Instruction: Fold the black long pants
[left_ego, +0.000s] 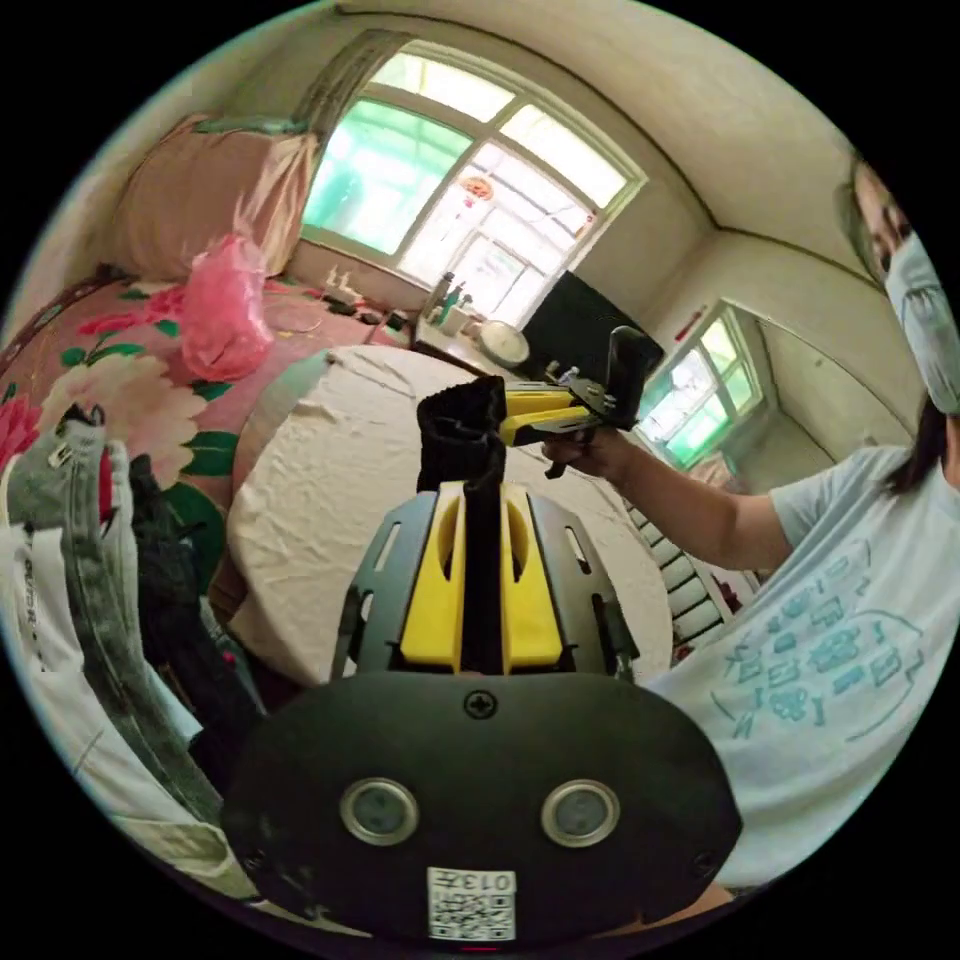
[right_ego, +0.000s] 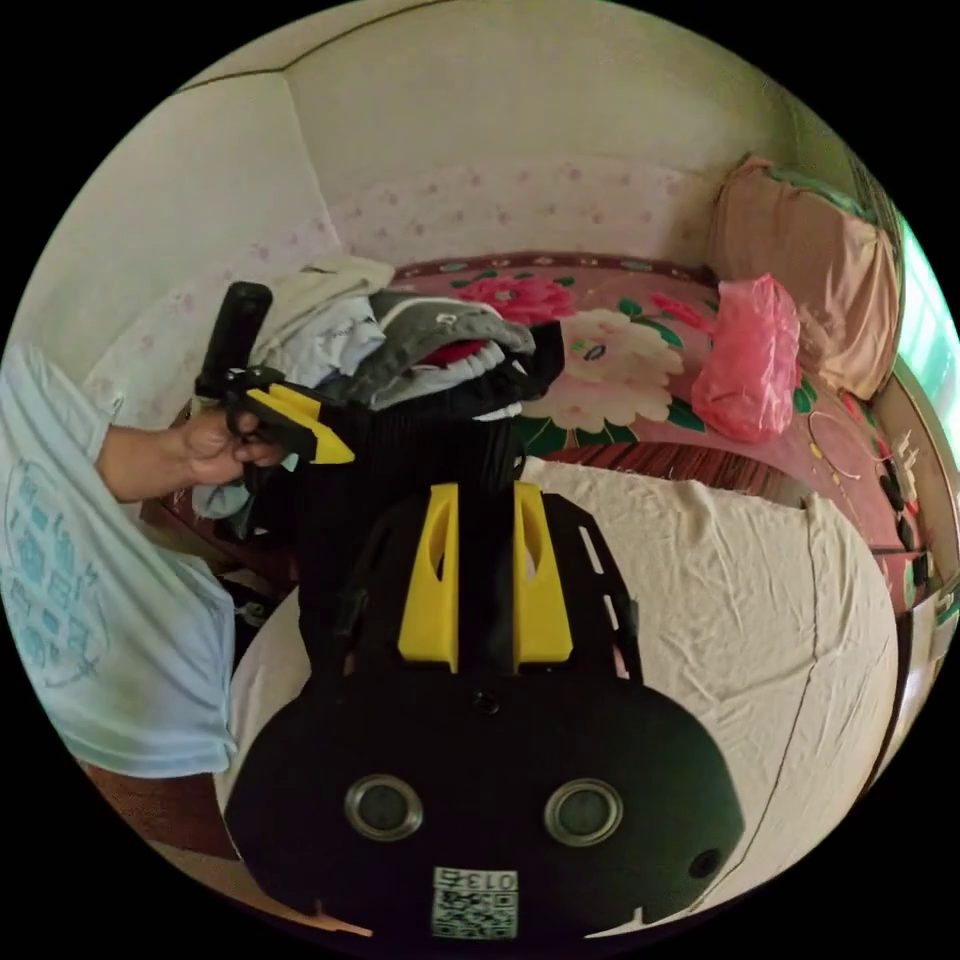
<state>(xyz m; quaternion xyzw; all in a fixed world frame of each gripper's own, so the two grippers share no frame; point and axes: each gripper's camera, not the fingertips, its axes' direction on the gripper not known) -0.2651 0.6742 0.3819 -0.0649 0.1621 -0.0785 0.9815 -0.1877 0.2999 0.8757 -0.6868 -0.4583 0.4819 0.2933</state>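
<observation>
Black long pants (left_ego: 462, 432): left gripper (left_ego: 483, 500) and right gripper (right_ego: 485, 500) both clamping fabric, lifting it above white-covered table (left_ego: 330, 480) (likely spreading for folding).

pants (left_ego: 462, 430): black
gripper jaws: yellow, on black bodies
table cloth (right_ego: 720, 590): cream
bedspread (right_ego: 590, 350): pink with large flower pattern
plastic bag (right_ego: 748, 360): pink
person's shirt (left_ego: 840, 680): pale blue, teal print
</observation>
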